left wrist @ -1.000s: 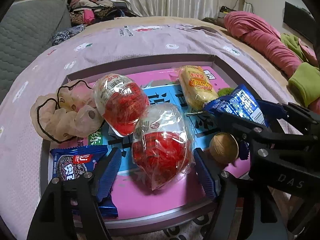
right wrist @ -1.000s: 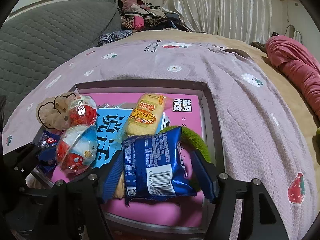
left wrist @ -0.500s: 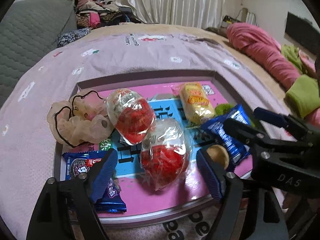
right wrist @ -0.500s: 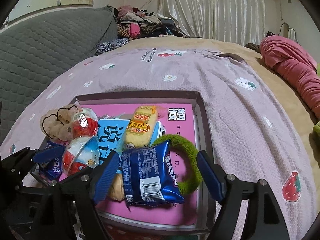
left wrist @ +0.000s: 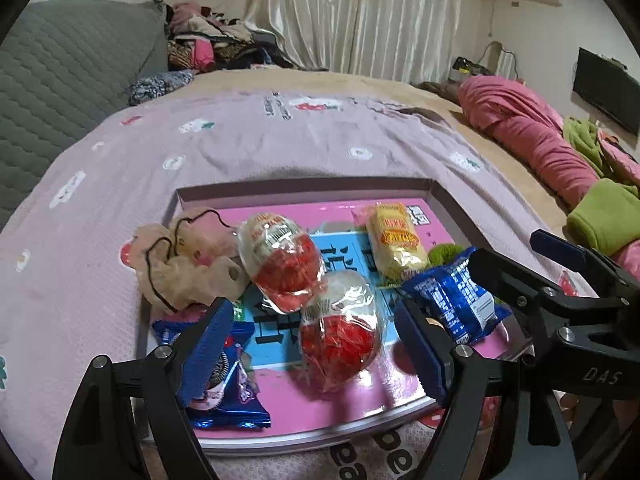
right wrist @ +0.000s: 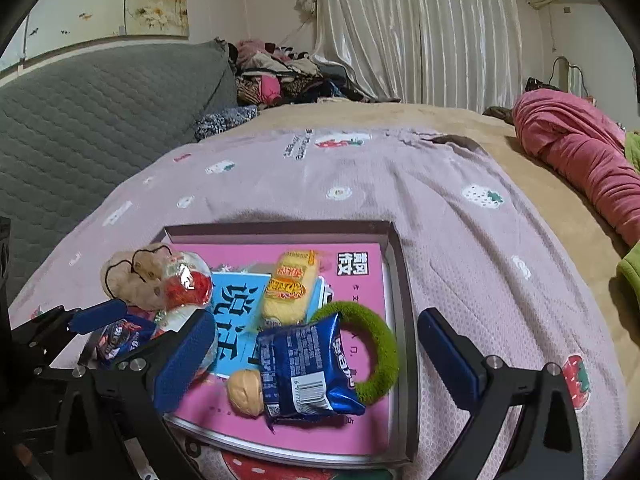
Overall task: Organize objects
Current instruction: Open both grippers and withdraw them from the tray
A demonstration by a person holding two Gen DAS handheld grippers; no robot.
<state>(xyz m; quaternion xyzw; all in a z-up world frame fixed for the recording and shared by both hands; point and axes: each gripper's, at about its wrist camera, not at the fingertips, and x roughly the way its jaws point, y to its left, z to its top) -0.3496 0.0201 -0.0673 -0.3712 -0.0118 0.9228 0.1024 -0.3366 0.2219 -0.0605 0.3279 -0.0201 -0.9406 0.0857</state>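
I am seeing both tongs spread wide and gripping nothing: the left tongs [left wrist: 316, 344] are hanging above the tray's [left wrist: 304, 190] near edge, the right tongs [right wrist: 316, 356] likewise. Only the right view is showing the walnut [right wrist: 245, 392] and green ring [right wrist: 380, 356] whole, beside the blue packet [right wrist: 308, 372] in the tray. The tray is lying on the bed's lilac blanket [right wrist: 460, 240], curtains [right wrist: 416, 28] behind.

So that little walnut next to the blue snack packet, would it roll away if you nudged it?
Probably. The walnut is rounded and sits on the tray's smooth pink liner, so a push would likely send it rolling. The blue packet touching it may stop it on that side. Its shell looks hard, so it should not squash, though it could slip from the right tool.
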